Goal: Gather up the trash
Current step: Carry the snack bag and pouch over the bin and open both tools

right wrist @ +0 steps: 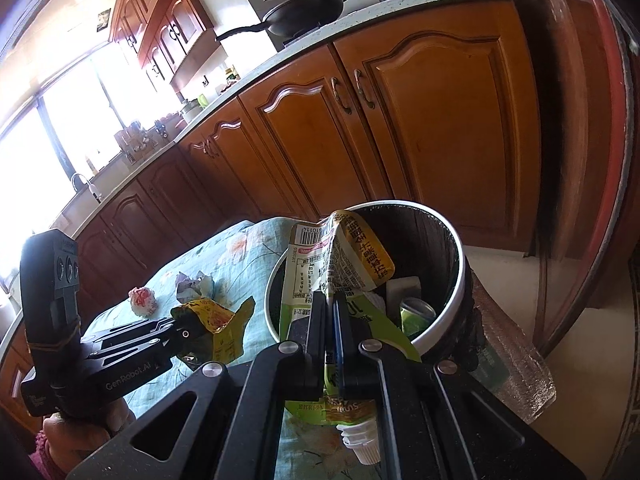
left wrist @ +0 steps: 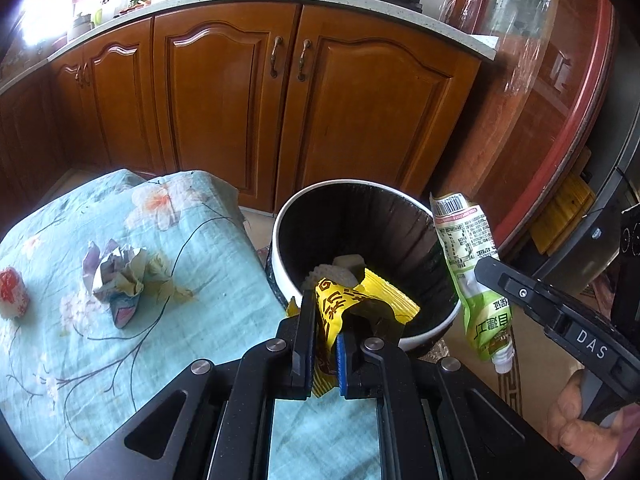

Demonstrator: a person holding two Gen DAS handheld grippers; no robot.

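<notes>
The left gripper (left wrist: 324,344), angled downward, pinches a crumpled yellow wrapper (left wrist: 360,300) at the near rim of a round bin (left wrist: 288,216), which stands just beside a table with a floral cloth (left wrist: 120,320). The right gripper (right wrist: 330,344), also tilted down, is clamped on a green pouch (right wrist: 320,272) with a white spout, held upright over the bin's edge. A crumpled paper ball (left wrist: 116,276) and a red-and-white scrap (left wrist: 14,292) lie on the cloth.
</notes>
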